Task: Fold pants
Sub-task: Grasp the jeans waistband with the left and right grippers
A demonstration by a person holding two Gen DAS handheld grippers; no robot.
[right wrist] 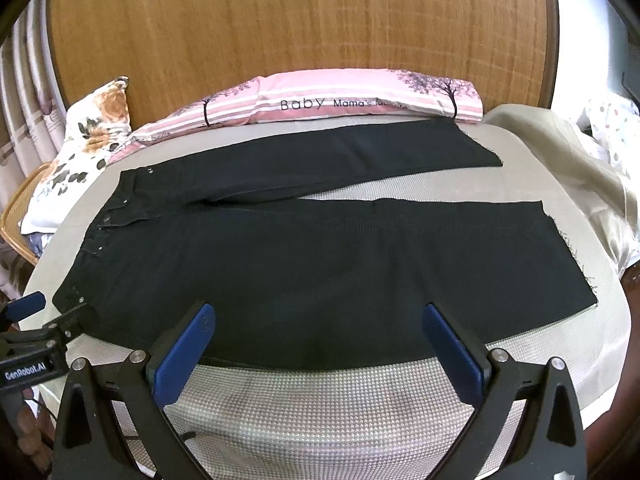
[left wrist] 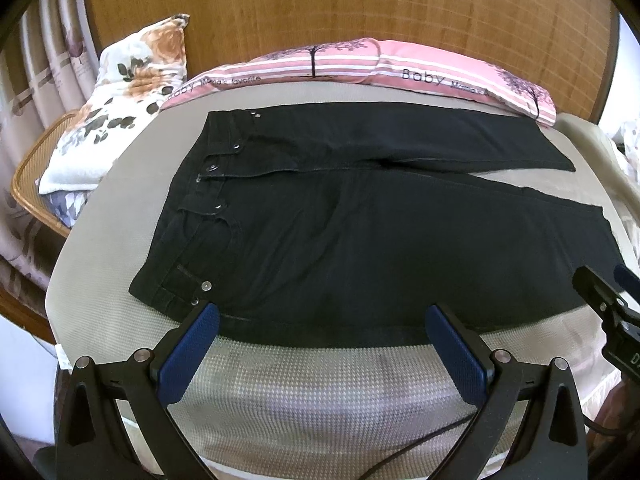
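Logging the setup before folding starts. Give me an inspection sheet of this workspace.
Surface: bed with a grey-green woven cover.
Job's things: black pants spread flat and unfolded, waistband left, legs splayed right.
Clutter: pink striped pillow along the far edge, touching the far leg; floral pillow at far left.
Grippers: left gripper and right gripper both open, at the pants' near edge, holding nothing.
Cables: dark cable on the near cover.
Surroundings: wooden headboard; curtains at left.

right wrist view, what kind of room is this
Most likely a bedroom: black pants lie spread on a bed, with a wooden headboard and a pink pillow behind.
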